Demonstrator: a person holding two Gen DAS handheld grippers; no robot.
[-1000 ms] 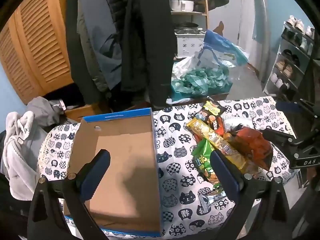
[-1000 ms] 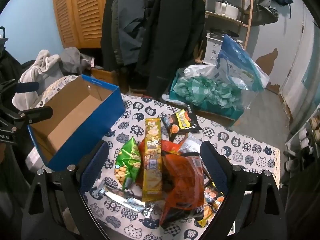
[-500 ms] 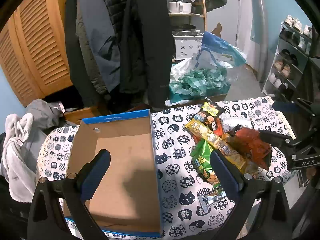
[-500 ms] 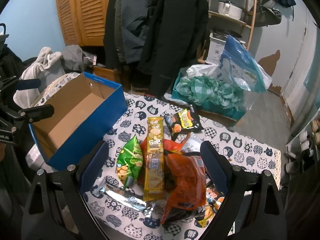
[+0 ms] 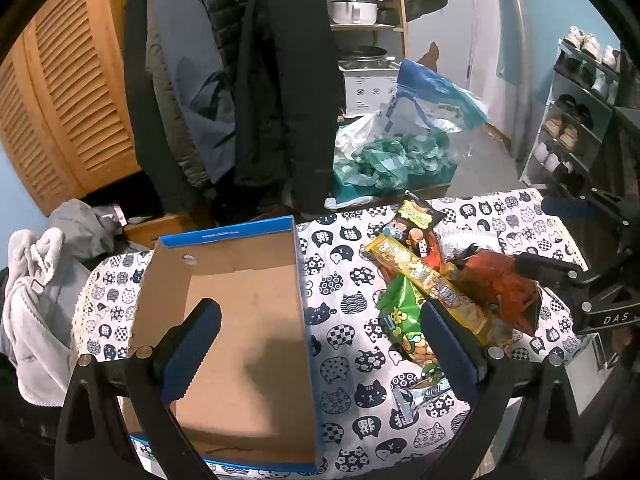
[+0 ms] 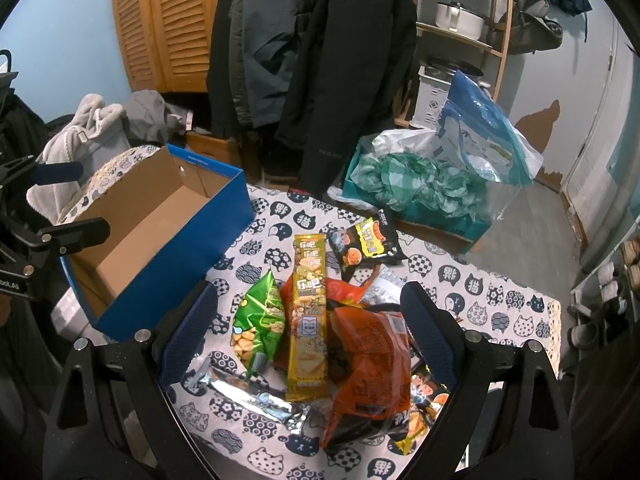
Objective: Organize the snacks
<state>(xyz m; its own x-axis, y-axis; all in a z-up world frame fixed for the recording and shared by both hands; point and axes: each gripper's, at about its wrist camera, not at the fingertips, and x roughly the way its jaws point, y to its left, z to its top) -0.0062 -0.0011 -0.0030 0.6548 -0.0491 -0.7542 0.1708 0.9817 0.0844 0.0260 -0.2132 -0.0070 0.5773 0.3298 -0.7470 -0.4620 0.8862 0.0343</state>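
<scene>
The snacks lie in a loose heap on the counter (image 6: 472,284), which is covered in a cat-print cloth, just to the right of an open blue cardboard box (image 6: 160,240) whose brown inside holds nothing. In the heap, a long yellow cracker pack (image 6: 309,312) lies lengthwise on top, with a green snack bag (image 6: 258,320) touching its left side and a crumpled red-orange bag (image 6: 372,364) against its right. A black packet with yellow and orange print (image 6: 366,242) sits at the far end of the heap, and a silver foil wrapper (image 6: 256,396) lies at the near end, partly under the yellow pack. The right gripper (image 6: 308,336) hovers above the heap with its jaws spread wide on either side of the pile, gripping nothing. The left gripper (image 5: 320,352) hangs over the box (image 5: 240,320), its jaws likewise wide apart and empty, one finger above the box's interior and the other above the green bag (image 5: 404,320). From the left wrist view the yellow pack (image 5: 428,284) and the red-orange bag (image 5: 500,288) show to the right of the box. Beyond the counter, dark coats (image 6: 320,60) hang in front of slatted wooden doors (image 6: 172,24), and a teal crate of green-checked cloth (image 6: 416,184) stands on the floor.
</scene>
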